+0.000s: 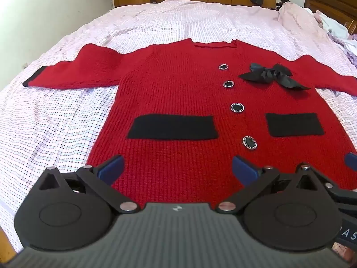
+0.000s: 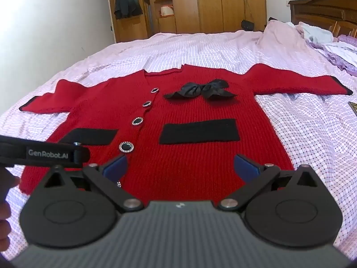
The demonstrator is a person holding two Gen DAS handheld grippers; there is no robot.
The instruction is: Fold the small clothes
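Nearest the cameras, the left tool and the right tool both stand fully spread, with nothing between the blue pads. Each tilts down toward the hem of the garment. This stance probably prepares a two-point pick along the bottom edge, since wide jaws can drop over knit fabric without dragging it.

In the right wrist view, part of the left tool's black body, marked with white lettering, crosses the left side, and the person's hand shows at the frame edge. The two tools are therefore side by side over the hem.

The task item is a red knit cardigan. It lies front up and flat on the bed, hem toward the tools, collar away. A row of black buttons runs up the front, and the visible ones look fastened. A black pocket patch sits on each side of the row. A black bow rests on the chest near the collar; it stands proud of the knit and may bulk up a fold.

Both sleeves extend outward with black cuffs, a spread that suits folding each sleeve inward first. No fold is made yet.

Beyond the collar, the checked bedspread continues to loose bedding by the headboard and wooden wardrobes.
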